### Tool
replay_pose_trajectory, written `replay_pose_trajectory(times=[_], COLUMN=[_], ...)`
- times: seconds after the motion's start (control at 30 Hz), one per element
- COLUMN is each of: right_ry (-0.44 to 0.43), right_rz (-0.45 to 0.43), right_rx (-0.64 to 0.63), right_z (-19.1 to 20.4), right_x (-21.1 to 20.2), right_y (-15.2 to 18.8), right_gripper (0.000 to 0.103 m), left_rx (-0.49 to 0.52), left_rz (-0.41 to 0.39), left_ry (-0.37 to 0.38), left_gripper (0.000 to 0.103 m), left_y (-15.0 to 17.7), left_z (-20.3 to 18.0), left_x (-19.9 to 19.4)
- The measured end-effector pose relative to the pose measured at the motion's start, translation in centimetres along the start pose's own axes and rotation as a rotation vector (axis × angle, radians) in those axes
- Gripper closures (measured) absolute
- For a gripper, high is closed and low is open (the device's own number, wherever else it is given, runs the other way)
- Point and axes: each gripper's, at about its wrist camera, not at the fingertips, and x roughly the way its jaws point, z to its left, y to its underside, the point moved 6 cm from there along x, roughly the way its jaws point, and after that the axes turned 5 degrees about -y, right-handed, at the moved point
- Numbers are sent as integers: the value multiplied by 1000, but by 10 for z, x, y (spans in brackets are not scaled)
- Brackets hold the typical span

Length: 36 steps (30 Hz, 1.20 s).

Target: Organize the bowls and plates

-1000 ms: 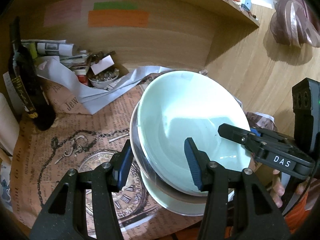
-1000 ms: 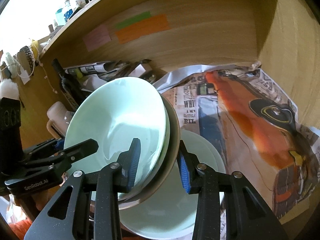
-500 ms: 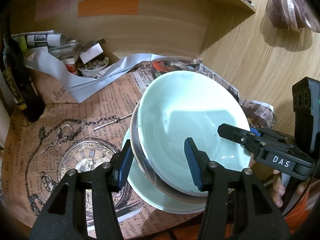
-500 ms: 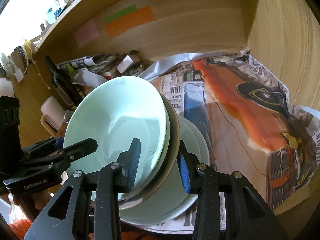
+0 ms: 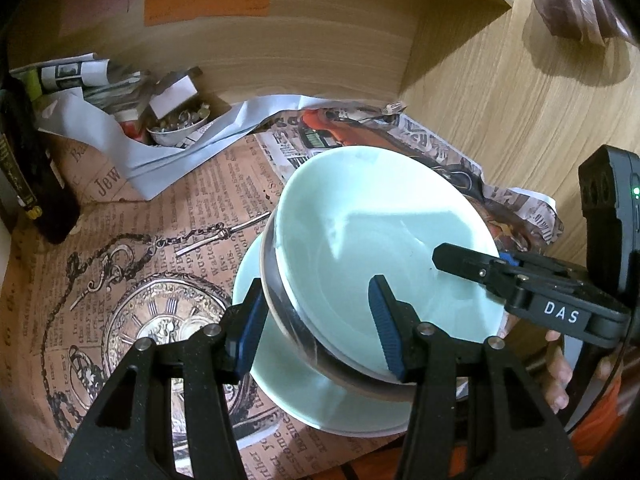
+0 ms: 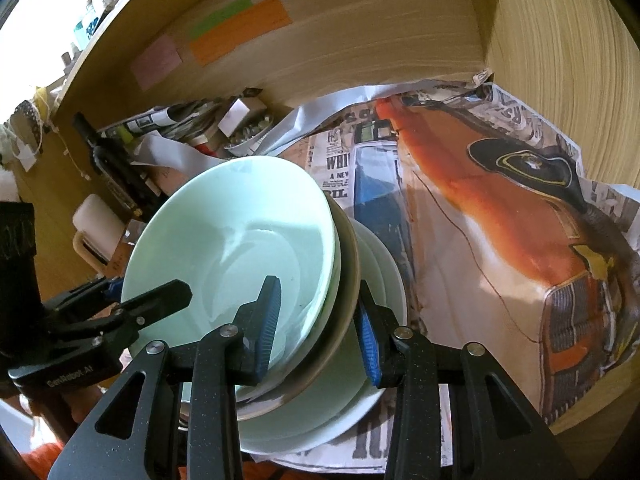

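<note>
Around you stands the light wooden shelf compartment (image 5: 304, 60), its floor lined with printed newspaper sheets (image 5: 132, 240), a clock-and-chain print on the left and an orange car picture (image 6: 520, 216) on the right. On that paper, near the front edge, lies the wide pale green ceramic plate (image 5: 296, 384). Tilted above it, lower edge close to the plate, you hold a stack: the pale green glazed bowl (image 5: 384, 240) nested in a brown-rimmed bowl (image 6: 348, 264). Your left gripper (image 5: 320, 320) pinches the stack's left rim, one blue pad inside the green bowl, one under the outer bowl. Your right gripper (image 6: 316, 320) clamps the opposite rim the same way, jaws narrower. At the back left stand a dark glass bottle (image 5: 28, 168) and a small white dish of bits (image 5: 176, 128), well apart from the plate.
</note>
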Motion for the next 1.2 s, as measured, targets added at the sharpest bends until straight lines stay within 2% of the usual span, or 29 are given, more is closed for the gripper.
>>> replay_pose_trajectory(times=[0.17, 0.3, 0.47, 0.57, 0.73, 0.87, 0.93, 1.07, 1.13, 1.2], right_ry=[-8, 39, 53, 60, 65, 49, 41, 23, 17, 24], right_rz=[-18, -63, -122, -186, -292, -339, -363, -387, -396, -414], right_rx=[-14, -45, -84, -130, -208, -229, -237, -249, -251, -259], right_z=[0, 1, 7, 17, 38, 48, 52, 58, 60, 62], right_x=[-1, -10, -29, -46, -77, -91, -97, -105, -109, -114], right_y=[-2, -5, -10, -14, -18, -18, -17, -12, -9, -7], right_gripper=[67, 60, 56, 45, 42, 35, 31, 28, 21, 19], left_rx=[-5, 13, -12, -27, -36, -31, -32, -26, -19, -17], left_rz=[-12, -78, -155, -220, -372, -464, -495, -544, -557, -577], left_ry=[16, -61, -84, -97, -150, -203, -215, -232, -237, -242], left_gripper=[51, 51, 51, 50, 39, 22, 15, 8, 4, 3], left_y=[0, -2, -12, -18, -25, -23, -21, -15, -12, -8], left_z=[2, 6, 13, 15, 10, 4, 1, -6, -10, -13], left_x=[-1, -12, -38, -57, -99, -123, -131, -147, -151, -156])
